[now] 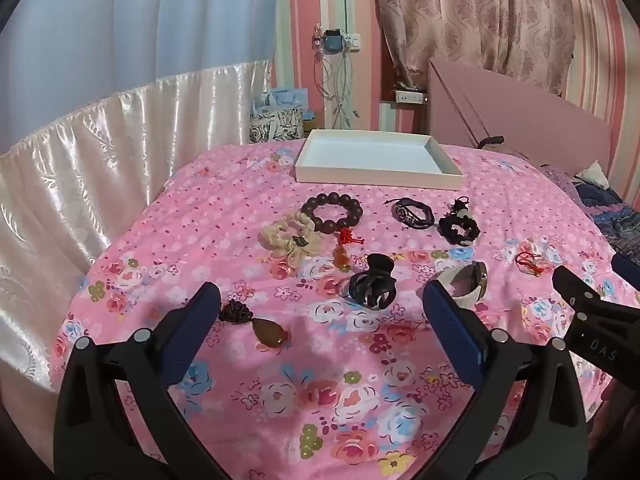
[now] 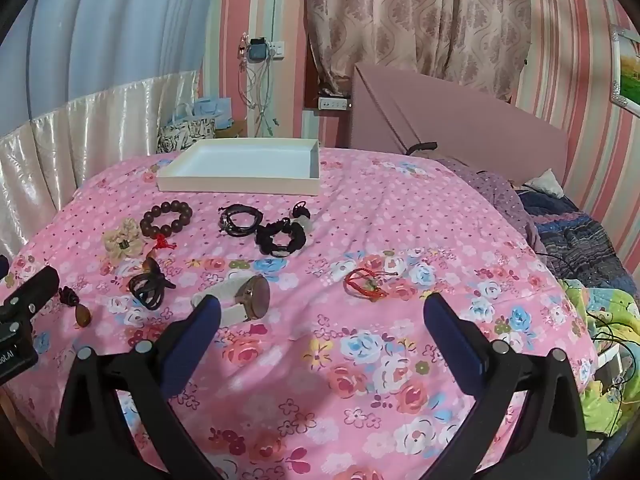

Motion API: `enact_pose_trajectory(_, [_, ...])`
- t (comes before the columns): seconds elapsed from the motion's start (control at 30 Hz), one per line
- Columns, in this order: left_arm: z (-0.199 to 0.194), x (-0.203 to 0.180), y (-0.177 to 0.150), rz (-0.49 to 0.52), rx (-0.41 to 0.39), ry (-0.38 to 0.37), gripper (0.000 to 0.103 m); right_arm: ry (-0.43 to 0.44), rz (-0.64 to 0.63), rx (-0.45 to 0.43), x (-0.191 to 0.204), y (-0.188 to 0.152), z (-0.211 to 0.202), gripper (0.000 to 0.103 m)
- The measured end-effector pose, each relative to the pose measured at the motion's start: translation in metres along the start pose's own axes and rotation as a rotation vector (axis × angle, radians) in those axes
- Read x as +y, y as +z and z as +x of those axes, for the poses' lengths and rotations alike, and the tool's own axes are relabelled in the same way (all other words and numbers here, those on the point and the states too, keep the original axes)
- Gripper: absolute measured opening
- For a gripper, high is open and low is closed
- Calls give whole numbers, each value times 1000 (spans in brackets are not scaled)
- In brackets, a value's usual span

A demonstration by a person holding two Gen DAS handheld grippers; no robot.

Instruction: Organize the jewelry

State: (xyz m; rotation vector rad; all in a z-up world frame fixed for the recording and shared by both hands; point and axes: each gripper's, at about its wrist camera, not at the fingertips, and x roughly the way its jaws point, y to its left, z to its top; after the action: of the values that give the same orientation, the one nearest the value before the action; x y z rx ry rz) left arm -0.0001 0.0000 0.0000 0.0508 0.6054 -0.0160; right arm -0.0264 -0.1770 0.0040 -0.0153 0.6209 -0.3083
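Observation:
Jewelry lies spread on a pink floral bedspread point(image 1: 320, 380). An empty white tray point(image 1: 368, 152) point(image 2: 240, 160) sits at the far side. In front of it are a wooden bead bracelet point(image 1: 332, 212), a cream scrunchie point(image 1: 288, 236), a black hair claw point(image 1: 372, 284), black cord bracelets point(image 2: 240, 220), a black woven bracelet point(image 2: 280, 236), a white-strapped watch point(image 2: 244, 296), a red string bracelet point(image 2: 366, 284) and a teardrop pendant point(image 1: 268, 332). My left gripper point(image 1: 320, 304) hovers open before the claw. My right gripper point(image 2: 322, 308) hovers open between the watch and the red bracelet, holding nothing.
A pink headboard point(image 2: 460, 120) stands at the back right. Rumpled blankets point(image 2: 580, 248) and cables lie along the right side. A satin bed skirt point(image 1: 80, 184) runs on the left. Gift bags point(image 1: 280, 116) stand behind the bed.

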Motion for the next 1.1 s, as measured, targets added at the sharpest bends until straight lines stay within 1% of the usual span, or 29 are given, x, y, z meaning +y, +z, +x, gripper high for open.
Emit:
enact_pose_trajectory(0.03, [1,0,0,3,15,0,100,1,4,-3,0,0,0,101])
enact_pose_trajectory(0.2, [0,-5,1,15,13,14,100,2,5,-7,0,0,0,101])
enact_pose_trajectory(0.53, [-2,-2,-3,12,0,7,100,0,2,-8,-1,-1,2,101])
enact_pose_trajectory(0.63, [3,-3,-3,5,6,1,100,-4,2,-11,0,1,-1,101])
enact_pose_trajectory(1.1, [7,-4,-4,3,9,11,100,-6,3,-15,-1,0,-1,101])
